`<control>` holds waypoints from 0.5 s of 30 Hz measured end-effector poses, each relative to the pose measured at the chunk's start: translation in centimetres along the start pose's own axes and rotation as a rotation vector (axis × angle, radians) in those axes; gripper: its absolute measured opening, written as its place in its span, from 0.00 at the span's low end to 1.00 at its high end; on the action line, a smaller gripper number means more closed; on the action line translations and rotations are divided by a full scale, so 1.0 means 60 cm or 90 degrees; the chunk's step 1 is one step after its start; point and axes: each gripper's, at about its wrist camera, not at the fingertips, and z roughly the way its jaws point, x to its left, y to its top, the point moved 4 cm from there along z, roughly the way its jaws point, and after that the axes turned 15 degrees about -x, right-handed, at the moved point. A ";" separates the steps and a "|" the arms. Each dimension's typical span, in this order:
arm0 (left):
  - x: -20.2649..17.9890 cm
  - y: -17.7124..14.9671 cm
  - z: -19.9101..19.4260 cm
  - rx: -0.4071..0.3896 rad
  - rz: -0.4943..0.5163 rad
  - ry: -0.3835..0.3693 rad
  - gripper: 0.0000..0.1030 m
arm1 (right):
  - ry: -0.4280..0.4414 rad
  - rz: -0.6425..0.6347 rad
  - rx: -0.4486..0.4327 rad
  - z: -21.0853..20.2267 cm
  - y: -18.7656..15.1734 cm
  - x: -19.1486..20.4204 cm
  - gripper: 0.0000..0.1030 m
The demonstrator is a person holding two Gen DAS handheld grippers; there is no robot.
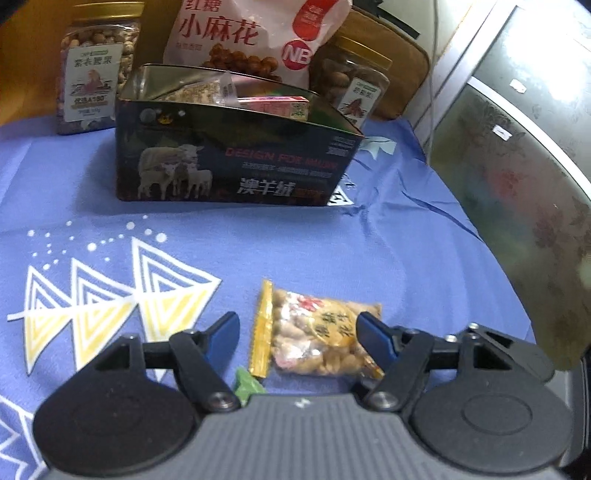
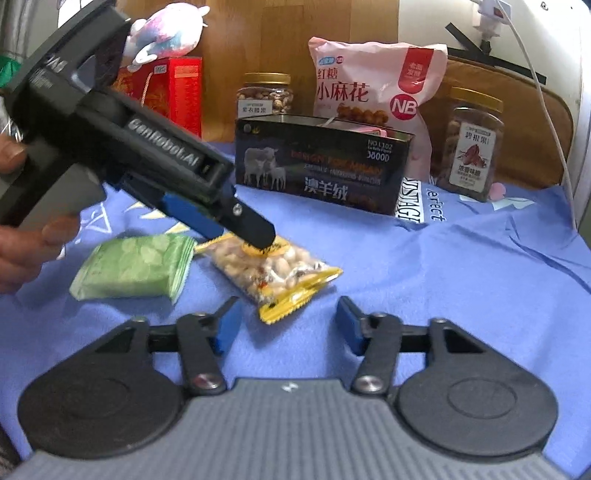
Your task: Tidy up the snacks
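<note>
Both fingers of the left hand-held gripper point(image 1: 295, 332) spread wide around the clear yellow-edged peanut packet point(image 1: 321, 339), ready to close; the right hand-held gripper point(image 2: 286, 325) waits open, empty.

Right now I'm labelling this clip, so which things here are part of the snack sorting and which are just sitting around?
Part of the job:
- peanut packet, under the open left gripper
- green packet
- open tin already holding snacks
- right gripper, open, holding nothing

Just sitting around:
- plush toy
- red box
- white cable

Peanut packet point(image 2: 273, 271) before tin point(image 2: 321, 162)
</note>
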 end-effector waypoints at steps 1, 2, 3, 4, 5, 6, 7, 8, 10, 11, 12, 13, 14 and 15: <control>-0.003 -0.001 0.001 0.002 0.002 -0.004 0.62 | 0.004 0.002 -0.001 0.003 0.001 0.000 0.35; -0.006 -0.002 0.001 0.001 0.006 0.001 0.61 | -0.001 0.000 -0.002 0.007 0.002 0.000 0.35; -0.008 -0.001 0.001 0.000 0.005 0.002 0.61 | -0.005 -0.003 -0.003 0.011 0.004 0.000 0.34; -0.009 0.000 0.001 0.000 -0.002 -0.002 0.61 | -0.008 -0.003 -0.006 0.013 0.005 -0.001 0.31; -0.009 0.003 -0.001 -0.002 -0.008 -0.005 0.61 | -0.012 -0.002 -0.010 0.016 0.007 -0.003 0.31; -0.011 0.007 -0.004 -0.008 -0.009 -0.009 0.61 | -0.013 0.001 -0.015 0.018 0.010 -0.004 0.30; -0.014 0.012 -0.009 -0.016 -0.010 -0.019 0.60 | -0.011 0.005 -0.022 0.018 0.014 -0.006 0.29; -0.017 0.020 -0.016 -0.026 -0.009 -0.023 0.60 | -0.006 0.010 -0.030 0.019 0.020 -0.006 0.29; -0.023 0.038 -0.028 -0.052 0.008 -0.020 0.60 | -0.005 0.006 -0.051 0.020 0.035 -0.007 0.28; -0.025 0.047 -0.034 -0.065 0.013 -0.019 0.60 | -0.006 0.003 -0.062 0.022 0.042 -0.007 0.28; -0.025 0.056 -0.038 -0.074 0.012 -0.018 0.60 | -0.006 0.003 -0.074 0.024 0.051 -0.008 0.28; -0.023 0.066 -0.041 -0.083 0.007 -0.019 0.60 | -0.006 0.006 -0.082 0.026 0.058 -0.010 0.28; -0.023 0.074 -0.043 -0.090 0.004 -0.019 0.60 | -0.006 0.010 -0.091 0.028 0.067 -0.012 0.28; -0.021 0.083 -0.045 -0.098 0.002 -0.019 0.60 | -0.005 0.013 -0.101 0.030 0.075 -0.014 0.28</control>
